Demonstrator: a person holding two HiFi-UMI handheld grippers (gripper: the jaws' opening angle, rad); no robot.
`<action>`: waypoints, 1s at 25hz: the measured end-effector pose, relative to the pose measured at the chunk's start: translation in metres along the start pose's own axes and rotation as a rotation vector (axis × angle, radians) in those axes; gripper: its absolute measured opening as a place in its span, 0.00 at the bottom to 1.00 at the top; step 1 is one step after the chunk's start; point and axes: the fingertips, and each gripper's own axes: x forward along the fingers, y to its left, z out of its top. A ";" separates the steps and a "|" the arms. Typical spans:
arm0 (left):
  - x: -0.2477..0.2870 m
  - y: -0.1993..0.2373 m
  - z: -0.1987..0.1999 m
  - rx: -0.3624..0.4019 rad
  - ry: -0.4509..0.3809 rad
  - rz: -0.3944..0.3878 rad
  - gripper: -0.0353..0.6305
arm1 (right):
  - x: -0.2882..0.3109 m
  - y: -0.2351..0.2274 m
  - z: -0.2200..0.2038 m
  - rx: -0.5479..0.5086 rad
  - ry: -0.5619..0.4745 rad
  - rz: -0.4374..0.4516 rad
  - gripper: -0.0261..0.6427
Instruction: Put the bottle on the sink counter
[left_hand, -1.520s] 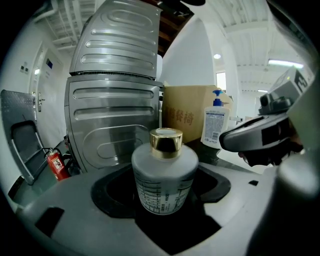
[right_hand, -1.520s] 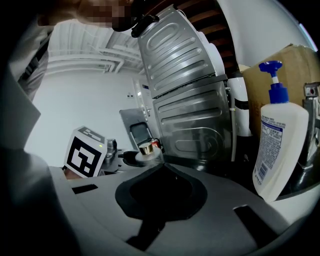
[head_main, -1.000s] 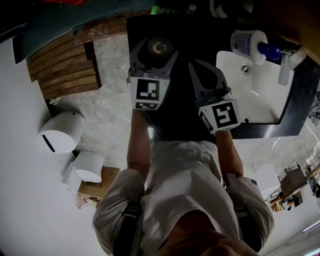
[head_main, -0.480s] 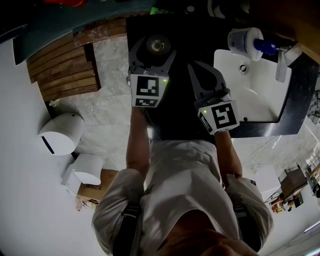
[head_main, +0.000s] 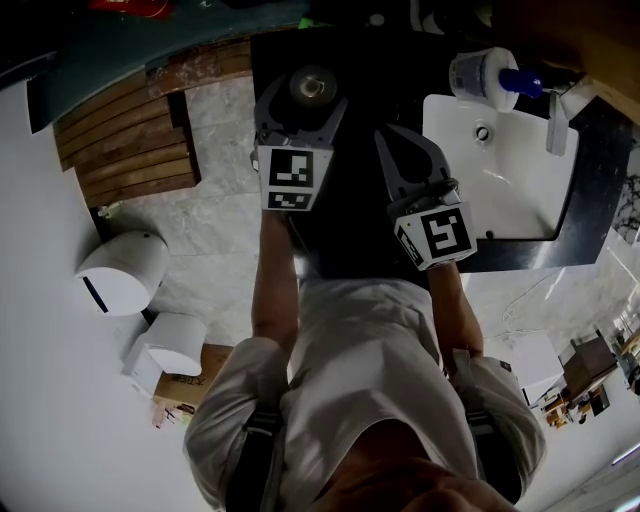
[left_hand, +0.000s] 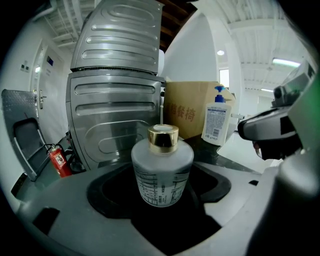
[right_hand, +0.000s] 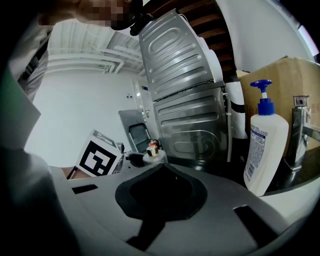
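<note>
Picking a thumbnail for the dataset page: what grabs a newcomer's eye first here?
The frosted bottle with its gold cap stands out first, upright between the jaws of the left tool, over the dark counter. Next comes the white pump bottle with a blue pump, at the far rim of the white sink. The right tool holds nothing.

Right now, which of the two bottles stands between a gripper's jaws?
The frosted gold-capped bottle, between the left gripper jaws; the blue-pump bottle stands beside the sink.
</note>
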 end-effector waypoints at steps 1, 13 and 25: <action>-0.001 0.000 0.000 0.000 0.001 0.000 0.55 | -0.001 0.001 0.000 -0.001 0.000 -0.001 0.03; -0.022 -0.006 -0.012 -0.039 -0.007 -0.010 0.55 | -0.016 0.018 0.003 -0.019 -0.013 -0.005 0.03; -0.080 -0.011 -0.010 -0.062 -0.077 -0.008 0.32 | -0.037 0.038 0.020 -0.040 -0.048 -0.015 0.03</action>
